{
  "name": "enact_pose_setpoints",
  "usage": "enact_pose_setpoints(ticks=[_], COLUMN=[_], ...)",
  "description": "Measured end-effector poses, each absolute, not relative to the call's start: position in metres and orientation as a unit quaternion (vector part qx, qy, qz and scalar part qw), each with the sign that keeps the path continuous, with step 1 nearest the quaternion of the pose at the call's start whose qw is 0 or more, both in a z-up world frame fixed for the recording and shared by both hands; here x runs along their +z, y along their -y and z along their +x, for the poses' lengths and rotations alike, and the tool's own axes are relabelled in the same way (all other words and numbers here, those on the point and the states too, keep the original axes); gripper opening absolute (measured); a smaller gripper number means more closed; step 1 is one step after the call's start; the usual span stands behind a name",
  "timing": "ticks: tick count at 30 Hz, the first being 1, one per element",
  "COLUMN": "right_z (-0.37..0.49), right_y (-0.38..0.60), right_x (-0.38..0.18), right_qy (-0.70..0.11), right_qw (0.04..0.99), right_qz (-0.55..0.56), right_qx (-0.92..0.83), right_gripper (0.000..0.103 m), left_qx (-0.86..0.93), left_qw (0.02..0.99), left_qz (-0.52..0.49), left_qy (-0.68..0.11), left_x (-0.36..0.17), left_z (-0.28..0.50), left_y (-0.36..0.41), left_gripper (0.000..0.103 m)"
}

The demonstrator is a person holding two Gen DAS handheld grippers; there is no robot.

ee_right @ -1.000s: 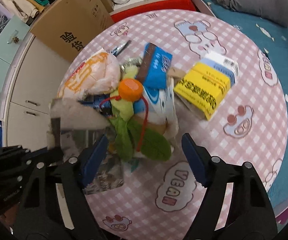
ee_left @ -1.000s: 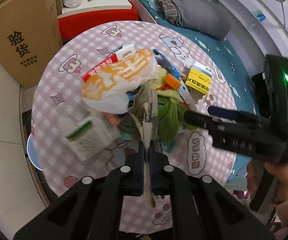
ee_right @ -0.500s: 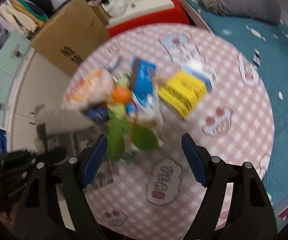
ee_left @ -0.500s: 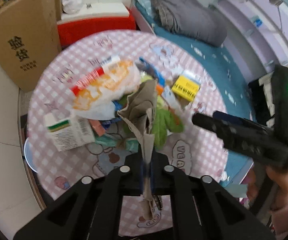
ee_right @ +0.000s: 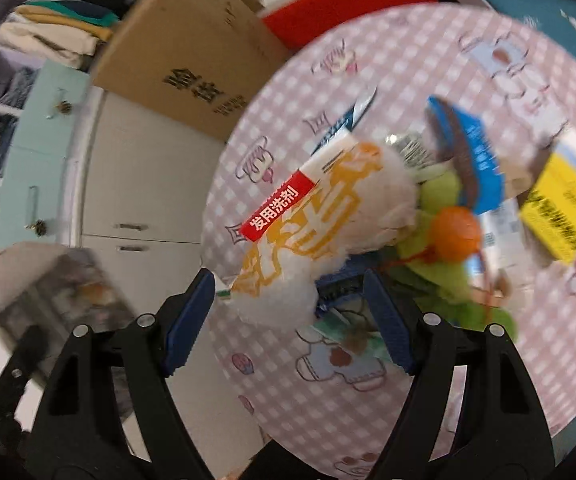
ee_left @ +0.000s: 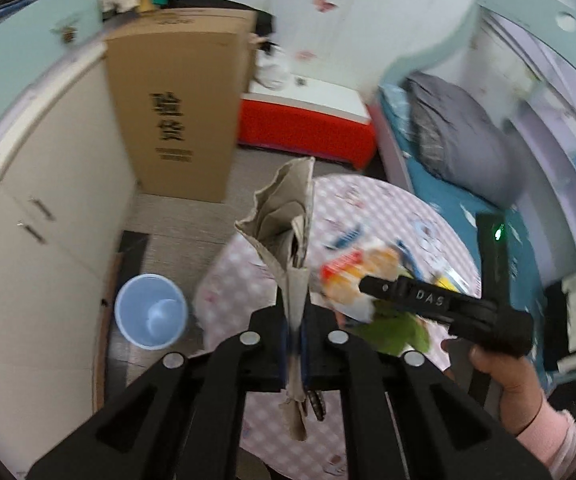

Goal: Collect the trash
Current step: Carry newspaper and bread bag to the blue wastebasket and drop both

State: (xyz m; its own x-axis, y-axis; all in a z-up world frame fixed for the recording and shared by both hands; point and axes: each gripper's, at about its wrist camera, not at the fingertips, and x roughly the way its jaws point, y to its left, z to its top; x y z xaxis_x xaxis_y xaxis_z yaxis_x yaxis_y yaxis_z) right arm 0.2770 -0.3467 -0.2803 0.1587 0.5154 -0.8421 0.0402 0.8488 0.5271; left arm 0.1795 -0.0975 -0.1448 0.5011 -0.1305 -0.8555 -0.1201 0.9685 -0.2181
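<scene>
My left gripper [ee_left: 295, 320] is shut on a crumpled grey-brown piece of paper [ee_left: 284, 216], held up above the edge of the round pink-checked table [ee_left: 367, 208]. A light blue bin [ee_left: 150, 310] stands on the floor to the lower left of it. My right gripper [ee_right: 288, 304] is open over the trash pile, and the lower end of a white and orange plastic bag [ee_right: 319, 216] shows between its blue pads [ee_right: 188, 312] without them pressing on it. A red and white box [ee_right: 288, 204] lies against the bag.
The pile also holds an orange ball [ee_right: 455, 232], green leaves [ee_right: 447, 280], a blue packet [ee_right: 471, 152] and a yellow box [ee_right: 559, 208]. A tall cardboard box [ee_left: 180, 104] leans on white cabinets [ee_left: 48, 200]. Beyond are a red chest [ee_left: 303, 120] and a bed [ee_left: 467, 148].
My left gripper has lifted the paper off the pile and swung left past the table edge, bringing the bin into view. My right gripper has shifted left, over the white and orange bag.
</scene>
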Motion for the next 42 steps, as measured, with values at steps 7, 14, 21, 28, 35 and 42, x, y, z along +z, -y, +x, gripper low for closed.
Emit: enact_pose_setpoints(ticks=[7, 14, 21, 28, 35, 42], right_z=[0.296, 0.269, 0.233, 0.224, 0.235, 0.26], right_y=[0.339, 0.348, 0.269, 0.098, -0.013, -0.047], right_x=[-0.308, -0.274, -0.209, -0.234, -0.296, -0.342], right_qy=[-0.649, -0.613, -0.563, -0.585, -0.602, -0.636], right_qw=[0.711, 0.745, 0.794, 0.76, 0.743, 0.732], right_qz=[0.241, 0.237, 0.167, 0.103, 0.041, 0.019], right_qx=[0.125, 0.114, 0.155, 0.264, 0.287, 0.245], right_gripper=[0.041, 0.034, 0.035, 0.035, 0.065, 0.075], left_qx=[0.01, -0.028, -0.043, 0.011, 0.056, 0.073], left_qw=[0.846, 0.834, 0.833, 0.822, 0.799, 0.778], left_qz=[-0.15, -0.173, -0.161, -0.142, -0.15, -0.159], left_qy=[-0.512, -0.524, -0.528, -0.551, -0.58, -0.604], left_x=[-0.158, -0.177, -0.179, -0.204, -0.242, -0.278], left_z=[0.188, 0.196, 0.2, 0.186, 0.174, 0.174], left_y=[0.058, 0.02, -0.049, -0.147, -0.22, -0.254], left_gripper=[0.005, 0.005, 0.005, 0.005, 0.005, 0.005])
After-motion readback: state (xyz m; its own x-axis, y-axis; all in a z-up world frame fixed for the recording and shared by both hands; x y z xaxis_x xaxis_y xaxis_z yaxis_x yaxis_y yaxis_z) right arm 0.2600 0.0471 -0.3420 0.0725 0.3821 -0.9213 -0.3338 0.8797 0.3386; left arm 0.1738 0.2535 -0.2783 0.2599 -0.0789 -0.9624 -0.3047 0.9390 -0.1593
